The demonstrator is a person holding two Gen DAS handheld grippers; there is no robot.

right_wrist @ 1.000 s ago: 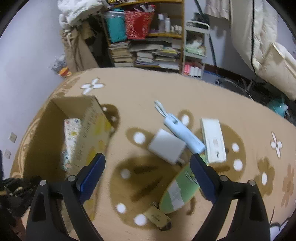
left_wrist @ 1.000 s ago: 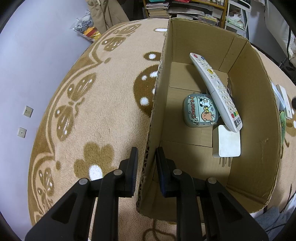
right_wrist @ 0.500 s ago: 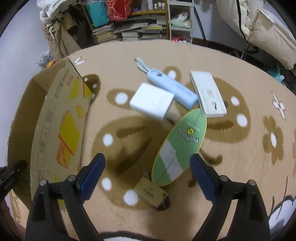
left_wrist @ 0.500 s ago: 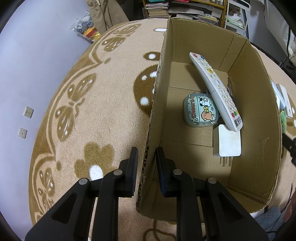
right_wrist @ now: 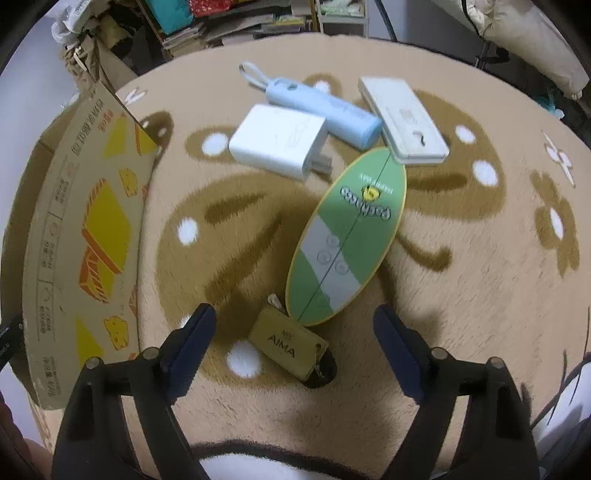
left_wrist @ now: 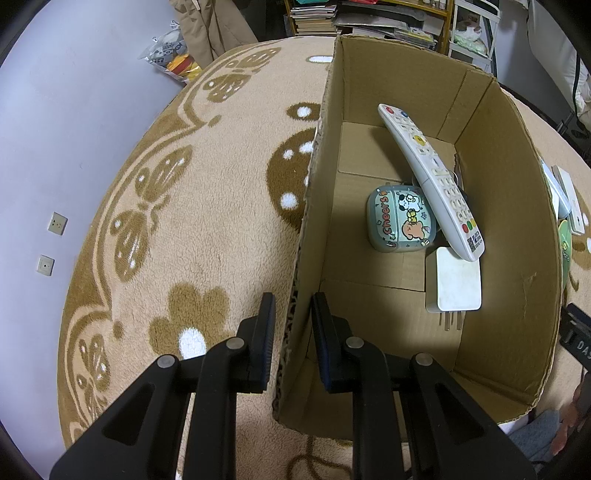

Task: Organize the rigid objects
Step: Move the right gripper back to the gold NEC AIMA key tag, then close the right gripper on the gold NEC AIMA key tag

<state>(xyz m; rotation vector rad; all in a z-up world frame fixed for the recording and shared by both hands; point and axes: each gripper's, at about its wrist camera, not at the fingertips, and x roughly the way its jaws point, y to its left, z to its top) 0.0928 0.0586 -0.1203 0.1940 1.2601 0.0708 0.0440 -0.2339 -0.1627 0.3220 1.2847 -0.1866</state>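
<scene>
My left gripper (left_wrist: 293,314) is shut on the left wall of the cardboard box (left_wrist: 314,206). The box holds a white remote (left_wrist: 430,177), a cartoon-printed case (left_wrist: 400,223) and a white charger (left_wrist: 456,280). My right gripper (right_wrist: 293,325) is open just above the rug, its jaws on either side of a gold AIMA key tag (right_wrist: 286,343). Beyond the tag lie a green oval remote (right_wrist: 347,236), a white charger (right_wrist: 279,140), a blue power bank (right_wrist: 325,110) and a white flat device (right_wrist: 404,118). The box's outer side (right_wrist: 85,229) stands to the left.
The beige patterned rug (left_wrist: 184,221) lies under everything. A lilac wall (left_wrist: 55,129) is on the left. Shelves with books (right_wrist: 229,22) and a bed (right_wrist: 535,40) stand at the back. A snack bag (left_wrist: 173,55) lies by the wall.
My right gripper has moved down and forward towards the objects on the rug, bringing the key tag between its open jaws. My left gripper has stayed on the box wall.
</scene>
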